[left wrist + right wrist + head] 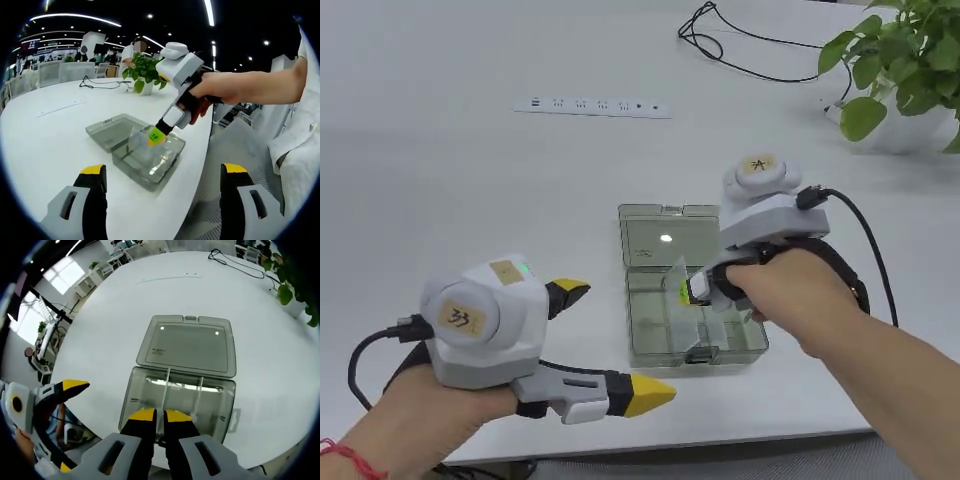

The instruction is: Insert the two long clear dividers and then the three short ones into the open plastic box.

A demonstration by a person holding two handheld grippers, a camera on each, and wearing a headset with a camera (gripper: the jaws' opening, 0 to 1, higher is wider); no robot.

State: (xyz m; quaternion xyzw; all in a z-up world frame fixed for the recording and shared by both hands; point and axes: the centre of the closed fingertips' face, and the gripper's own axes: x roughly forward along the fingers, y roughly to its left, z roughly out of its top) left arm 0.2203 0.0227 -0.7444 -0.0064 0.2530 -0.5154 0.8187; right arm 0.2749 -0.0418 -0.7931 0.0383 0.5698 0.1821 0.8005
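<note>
Grips long clear plastic divider point(165, 385) in right tool point(160, 413), upright inside open grey-tinted plastic box point(129, 390); holds left tool point(162, 169) released nearby.

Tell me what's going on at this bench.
A person works with a tool in each hand. The right tool is shut on a clear divider, holding it upright inside the open plastic box. The left tool is open and held off to the side, apart from the box.
</note>
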